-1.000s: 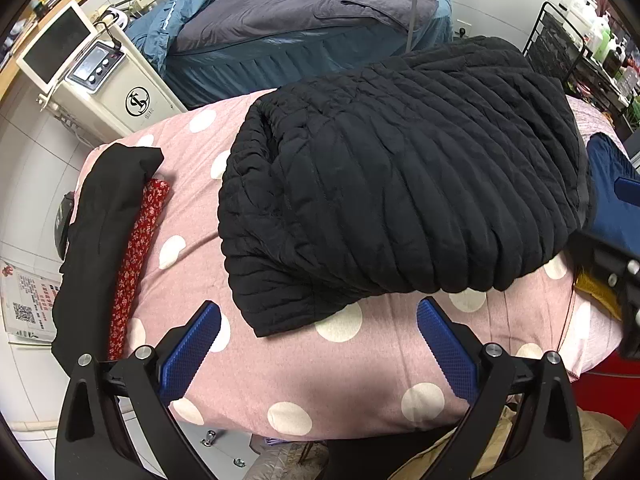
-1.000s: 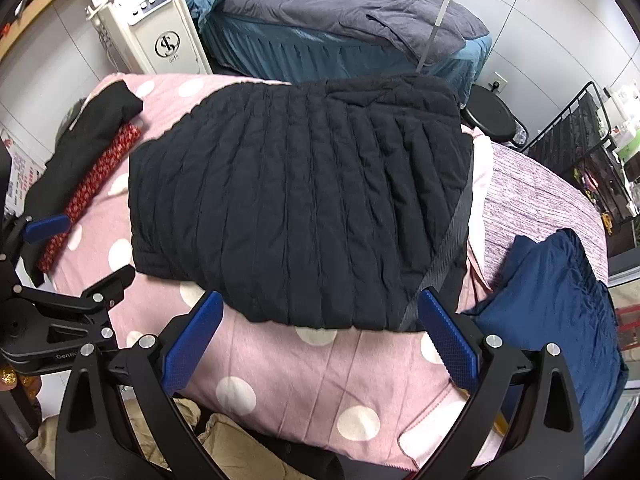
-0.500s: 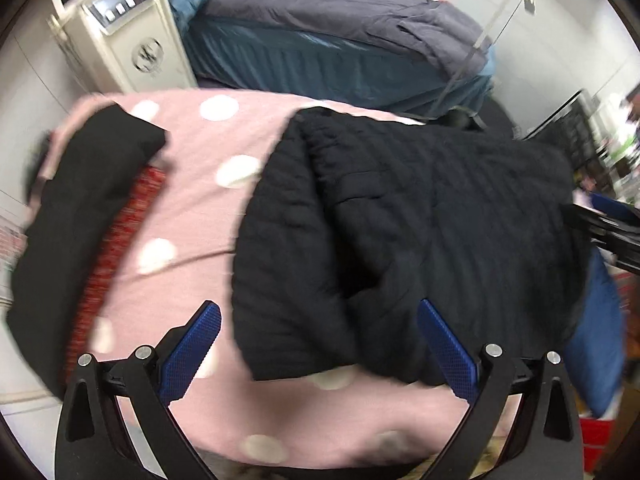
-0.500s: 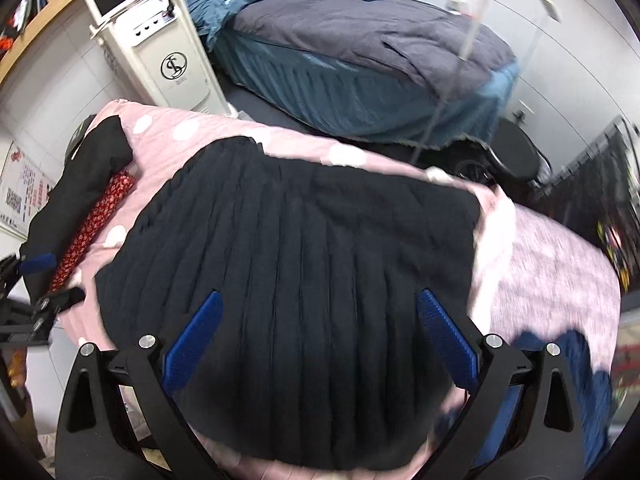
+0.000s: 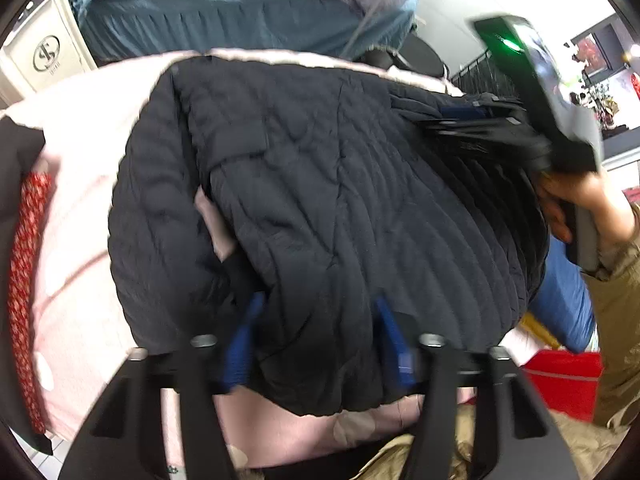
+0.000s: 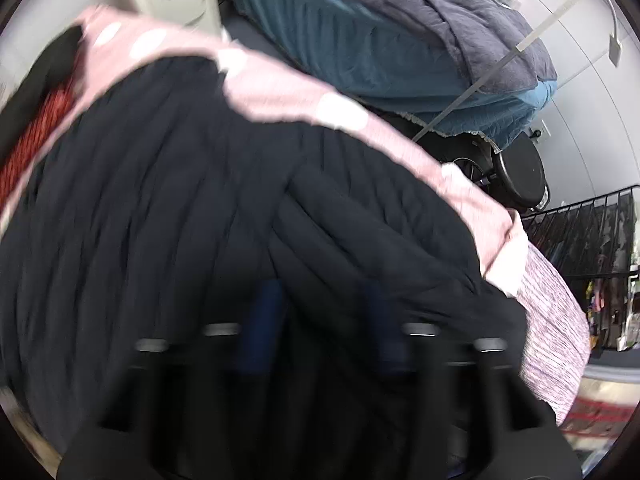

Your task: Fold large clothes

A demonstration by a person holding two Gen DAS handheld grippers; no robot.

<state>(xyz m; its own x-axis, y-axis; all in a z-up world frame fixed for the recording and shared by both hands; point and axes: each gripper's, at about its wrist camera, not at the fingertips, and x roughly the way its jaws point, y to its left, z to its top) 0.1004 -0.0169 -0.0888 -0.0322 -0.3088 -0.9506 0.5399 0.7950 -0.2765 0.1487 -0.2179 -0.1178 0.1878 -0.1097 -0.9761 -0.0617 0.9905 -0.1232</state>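
The black quilted puffer jacket (image 5: 320,208) is lying spread over the pink bedcover with white dots (image 5: 80,152), its near hem hanging toward the person, and it is serving here as the landmark. Both tools are coming in at that near hem, probably because lifting it from two spaced points lets the wide, puffy garment fold over evenly instead of bunching.

The left gripper (image 5: 316,344) is pointing steeply down at the jacket's near edge, toward its left half. Its jaws have just been closing, and a thick roll of quilted fabric is sitting between the blue pads (image 5: 240,344); they appear to be pressing into it, so this looks like a pinch on the hem.

The right gripper (image 6: 320,328) is working on the jacket's right half, seen from the left wrist view over the far right shoulder area, with the person's hand (image 5: 572,200) around its handle. Its jaws have also just been closing to a narrow gap. The right wrist view is blurred and dark, yet black fabric is filling the space between the pads, so it seems to be gripping a thinner layer.

A red patterned cloth (image 5: 24,280) is lying left of the jacket, and a blue garment (image 5: 568,292) is lying right of it, both clear of the fold.
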